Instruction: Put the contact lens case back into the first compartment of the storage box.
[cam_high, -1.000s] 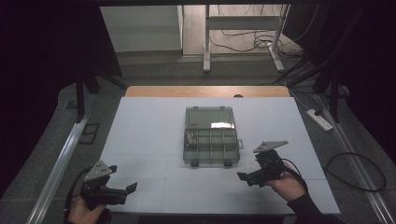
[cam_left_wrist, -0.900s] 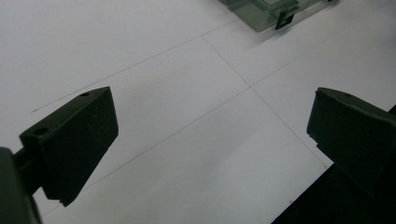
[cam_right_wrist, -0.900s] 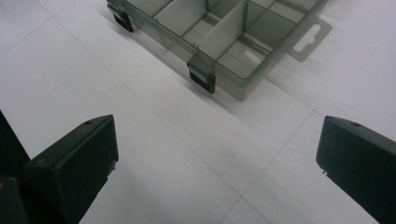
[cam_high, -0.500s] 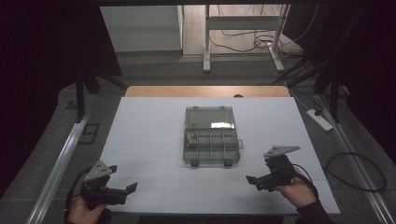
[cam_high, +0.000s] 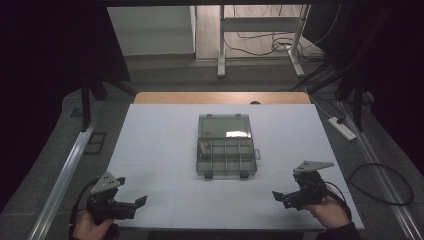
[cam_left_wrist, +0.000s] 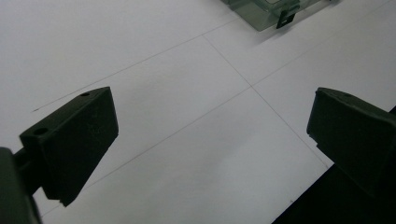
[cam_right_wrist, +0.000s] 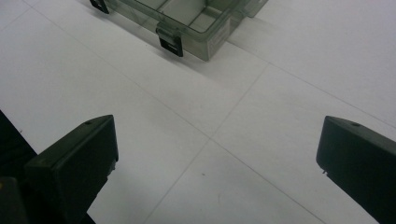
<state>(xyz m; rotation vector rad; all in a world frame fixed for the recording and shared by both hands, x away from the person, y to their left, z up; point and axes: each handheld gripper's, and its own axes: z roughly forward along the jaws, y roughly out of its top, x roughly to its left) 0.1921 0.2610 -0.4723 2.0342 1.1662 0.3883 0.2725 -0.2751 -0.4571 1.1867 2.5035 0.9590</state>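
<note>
A clear grey compartment box (cam_high: 225, 145) lies open in the middle of the white table, its lid flat behind it. A small item rests in its front-left compartment (cam_high: 204, 146). My left gripper (cam_high: 141, 200) hovers at the table's front left corner, open, with nothing between its jaws. My right gripper (cam_high: 276, 195) hangs at the front right, open and empty too, pointing left. The box's front corner with a black latch (cam_right_wrist: 169, 44) appears in the right gripper view, and a corner of the box (cam_left_wrist: 268, 11) at the top of the left gripper view.
The white table (cam_high: 160, 150) has a wooden strip (cam_high: 220, 97) along its far edge. A power strip (cam_high: 342, 127) and cables lie on the floor to the right. A metal rail (cam_high: 65, 170) runs along the left side.
My right gripper has drawn back toward the front right of the table, away from the box. The left gripper has stayed in place.
</note>
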